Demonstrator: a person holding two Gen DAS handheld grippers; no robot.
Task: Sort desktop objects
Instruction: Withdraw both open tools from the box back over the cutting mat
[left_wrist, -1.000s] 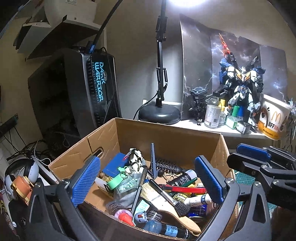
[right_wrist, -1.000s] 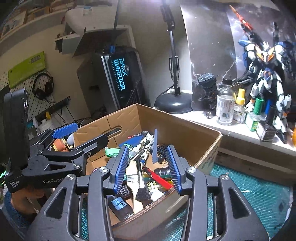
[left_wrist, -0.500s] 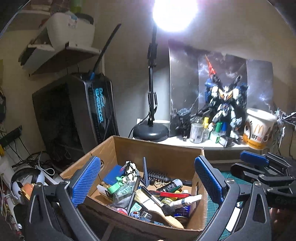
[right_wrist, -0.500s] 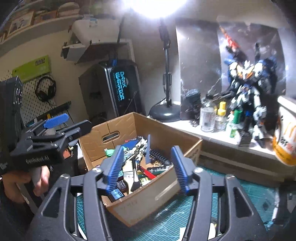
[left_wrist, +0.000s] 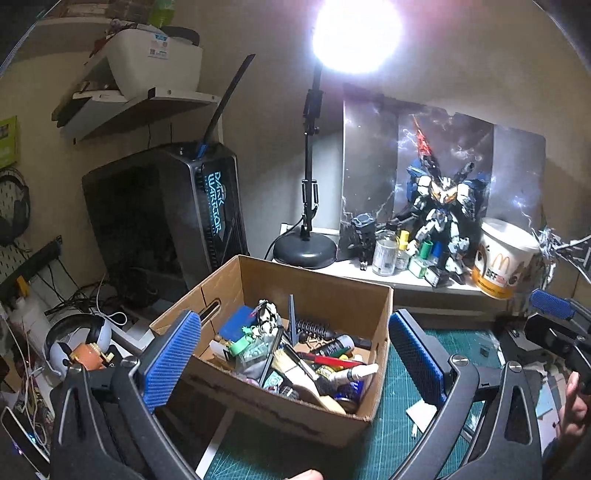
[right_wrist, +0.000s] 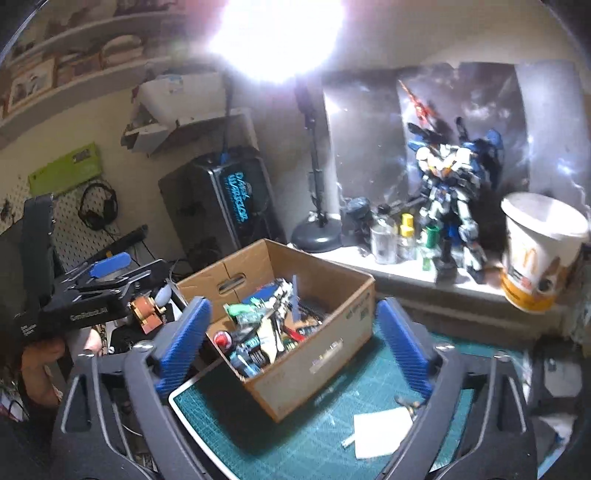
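An open cardboard box (left_wrist: 332, 413) (right_wrist: 314, 365) stands on the green cutting mat (left_wrist: 391, 435) (right_wrist: 306, 435). It is crammed with several small items: a flat paintbrush (left_wrist: 295, 369), a red pen (left_wrist: 328, 361), a black hair brush (left_wrist: 314, 327), tubes and a small figure. My left gripper (left_wrist: 291, 360) is open, held back from the box with nothing between its blue pads. My right gripper (right_wrist: 295, 350) is open too, above the mat in front of the box. Each gripper shows at the edge of the other's view.
A raised shelf behind the box carries a desk lamp (left_wrist: 306, 254), glass bottles (left_wrist: 384, 253), a robot model (left_wrist: 443, 214) and a paper bucket (left_wrist: 502, 258). A black PC tower (left_wrist: 166, 218) stands at the left, headphones (left_wrist: 74, 343) beside it. Paper scraps (right_wrist: 384, 430) lie on the mat.
Both grippers have pulled back and up from the box, which looks smaller now. The right gripper's jaws have spread wider. The lit lamp head has come into view.
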